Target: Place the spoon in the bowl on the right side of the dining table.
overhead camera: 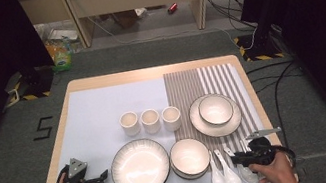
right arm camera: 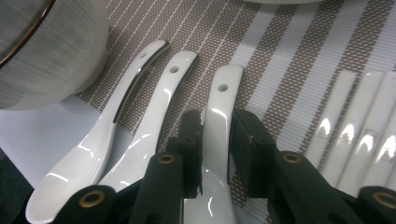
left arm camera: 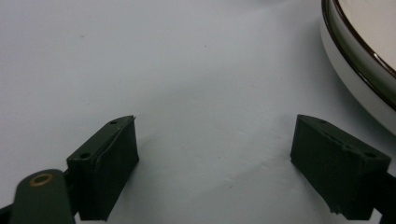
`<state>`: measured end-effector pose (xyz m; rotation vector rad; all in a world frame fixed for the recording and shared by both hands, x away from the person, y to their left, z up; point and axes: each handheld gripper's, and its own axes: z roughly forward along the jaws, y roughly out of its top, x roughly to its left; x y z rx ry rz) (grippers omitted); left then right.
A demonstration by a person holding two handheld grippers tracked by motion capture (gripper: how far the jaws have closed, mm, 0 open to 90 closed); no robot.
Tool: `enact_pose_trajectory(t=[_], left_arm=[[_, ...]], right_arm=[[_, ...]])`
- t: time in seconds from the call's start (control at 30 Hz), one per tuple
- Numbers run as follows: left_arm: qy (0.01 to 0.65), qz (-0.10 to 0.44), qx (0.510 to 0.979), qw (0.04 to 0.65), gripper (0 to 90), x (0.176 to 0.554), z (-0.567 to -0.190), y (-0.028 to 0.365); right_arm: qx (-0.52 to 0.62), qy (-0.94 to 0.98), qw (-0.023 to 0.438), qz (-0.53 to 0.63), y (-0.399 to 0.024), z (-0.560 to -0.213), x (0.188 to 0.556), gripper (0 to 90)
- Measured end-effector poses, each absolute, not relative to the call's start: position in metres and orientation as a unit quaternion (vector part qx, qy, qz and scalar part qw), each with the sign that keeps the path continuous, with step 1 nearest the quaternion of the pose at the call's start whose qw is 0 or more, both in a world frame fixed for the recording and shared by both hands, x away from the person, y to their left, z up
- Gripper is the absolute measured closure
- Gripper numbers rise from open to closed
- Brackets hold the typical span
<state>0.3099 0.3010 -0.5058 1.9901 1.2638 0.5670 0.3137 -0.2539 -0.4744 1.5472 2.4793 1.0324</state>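
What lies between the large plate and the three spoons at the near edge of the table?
A bowl lies there, between the large plate and the three spoons, as the high view shows. The right gripper has its jaws around the rightmost spoon.

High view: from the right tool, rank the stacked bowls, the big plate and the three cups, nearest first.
From the right tool:
1. Stacked bowls, just left of the spoons.
2. Big plate, farther left along the near edge.
3. Three cups, in a row up the table; close to the plate's distance, hard to separate.
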Motion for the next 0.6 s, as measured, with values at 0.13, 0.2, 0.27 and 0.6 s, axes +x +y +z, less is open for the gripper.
enact_pose_trajectory(t=[0.13, 0.2, 0.27, 0.6], left_arm=[[0.488, 0.217, 0.769, 0.350, 13.7, 0.310, -0.506, 0.301], [0.488, 0.221, 0.768, 0.352, 13.7, 0.310, -0.506, 0.301], [0.488, 0.220, 0.768, 0.352, 13.7, 0.310, -0.506, 0.301], [0.488, 0.220, 0.768, 0.352, 13.7, 0.310, -0.506, 0.301]], right_arm=[[0.497, 0.804, 0.026, 0.325, -0.250, -0.474, 0.316, 77.0], [0.494, 0.806, 0.022, 0.325, -0.250, -0.474, 0.317, 77.9], [0.494, 0.806, 0.019, 0.326, -0.251, -0.474, 0.319, 79.1], [0.476, 0.812, -0.001, 0.339, -0.257, -0.474, 0.325, 85.5]])
